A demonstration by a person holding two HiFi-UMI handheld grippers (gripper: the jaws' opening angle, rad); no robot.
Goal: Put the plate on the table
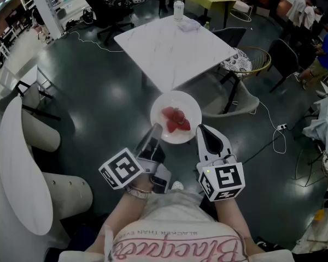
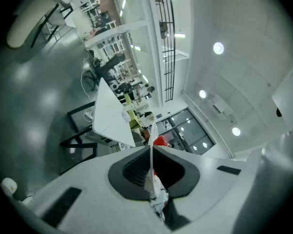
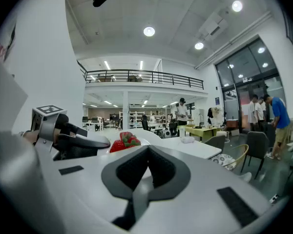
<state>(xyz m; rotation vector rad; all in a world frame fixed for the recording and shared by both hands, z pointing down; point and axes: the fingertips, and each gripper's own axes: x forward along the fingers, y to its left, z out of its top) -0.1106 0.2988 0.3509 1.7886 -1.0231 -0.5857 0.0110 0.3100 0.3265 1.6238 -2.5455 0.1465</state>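
Progress is early: the plate [image 1: 177, 98] is in the air, not yet on the table [image 1: 169, 48]. In the head view it hangs over the dark floor [image 1: 109, 102], just short of the table's near corner, with red strawberries [image 1: 176, 120] lying on it.

The left gripper [image 1: 154, 129] carries it. Its own view shows the plate's rim edge-on, pinched between the two pads. The right gripper [image 1: 200, 129] has its jaws together at the tip with nothing seen between them. The tip sits at the plate's right rim, but I cannot tell whether it touches the rim or props it from below.

My judgement is that nearly all of the job is left: bring the plate over the tabletop, lower it level so the strawberries do not roll, then open the left jaws and draw back. The near half of the table is bare, and only a white container [image 1: 179, 9] and a small item beside it stand at the far edge.

As for writing, the shirt [image 1: 175, 244] bears pink script that is upside down in the head view. It seems to begin "Black", but I cannot read it with certainty. The smaller line above it is too blurred to read. The cubes [image 1: 120, 168] show only square black-and-white patterns, no letters. The container's label is too small to make out
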